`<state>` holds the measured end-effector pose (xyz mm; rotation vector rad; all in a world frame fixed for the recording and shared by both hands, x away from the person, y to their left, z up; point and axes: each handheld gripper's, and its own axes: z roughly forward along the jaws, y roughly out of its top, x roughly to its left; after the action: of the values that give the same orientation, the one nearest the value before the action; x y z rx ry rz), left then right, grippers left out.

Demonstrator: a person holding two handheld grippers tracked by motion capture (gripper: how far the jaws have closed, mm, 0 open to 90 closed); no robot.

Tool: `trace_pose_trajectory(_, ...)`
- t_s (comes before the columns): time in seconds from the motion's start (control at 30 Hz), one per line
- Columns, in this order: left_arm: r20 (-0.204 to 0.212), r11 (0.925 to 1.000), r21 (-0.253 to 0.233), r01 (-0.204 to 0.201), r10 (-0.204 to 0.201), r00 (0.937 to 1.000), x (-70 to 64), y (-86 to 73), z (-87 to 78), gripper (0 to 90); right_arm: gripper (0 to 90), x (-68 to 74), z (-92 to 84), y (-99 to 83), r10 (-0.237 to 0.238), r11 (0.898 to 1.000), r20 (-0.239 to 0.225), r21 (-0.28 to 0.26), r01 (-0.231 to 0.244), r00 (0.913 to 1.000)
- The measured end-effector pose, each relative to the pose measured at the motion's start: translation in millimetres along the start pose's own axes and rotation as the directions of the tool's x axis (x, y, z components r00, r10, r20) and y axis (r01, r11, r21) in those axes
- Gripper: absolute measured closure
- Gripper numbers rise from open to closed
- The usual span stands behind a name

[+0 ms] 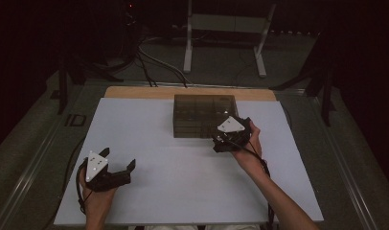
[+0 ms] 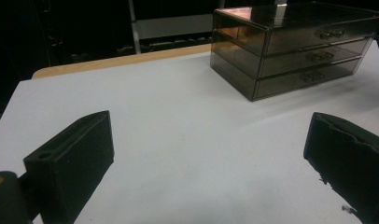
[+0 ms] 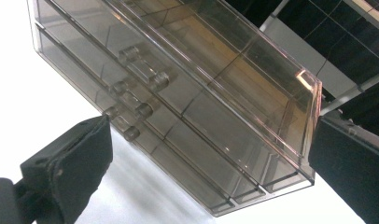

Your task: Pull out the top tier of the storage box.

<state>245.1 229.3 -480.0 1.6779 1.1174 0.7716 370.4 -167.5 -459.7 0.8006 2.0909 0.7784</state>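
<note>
Left tool (image 1: pixel 120 165) near the bench's (image 1: pixel 183 191) front-left corner, jaws apart, idle. Right tool (image 1: pixel 231 139) wide apart too, just before the smoked-acrylic drawer box (image 1: pixel 204 115) at the rear edge. Likely approaching; next, closing on a drawer handle (image 3: pixel 131 100).

Probably a dim lab: white-topped table (image 1: pixel 183 158), floor cables (image 1: pixel 149 62), metal stand (image 1: pixel 226 28).

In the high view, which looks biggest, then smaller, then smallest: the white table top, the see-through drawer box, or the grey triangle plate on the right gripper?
1. white table top
2. drawer box
3. grey triangle plate, smallest, though it sits nearer the camera.
</note>
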Motion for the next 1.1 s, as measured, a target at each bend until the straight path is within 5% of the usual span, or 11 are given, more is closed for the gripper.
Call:
trace_pose_trajectory(0.6,-0.001,1.0000,0.003,0.001,-0.001,1.0000,0.3,-0.1,0.0,3.2,0.0,8.2,5.8,1.0,-0.084,0.996,0.049,0.037,0.082,0.9953)
trace_pose_trajectory(1.0,0.000,1.0000,0.002,0.002,-0.002,1.0000,0.4,-0.1,0.1,3.2,0.0,15.0,6.4,8.7,-0.213,0.977,0.109,0.052,0.209,0.9709)
trace_pose_trajectory(1.1,0.002,1.0000,0.002,0.001,-0.001,1.0000,0.1,0.0,0.2,3.2,0.0,17.8,6.6,10.2,-0.255,0.967,0.126,0.059,0.249,0.9587)
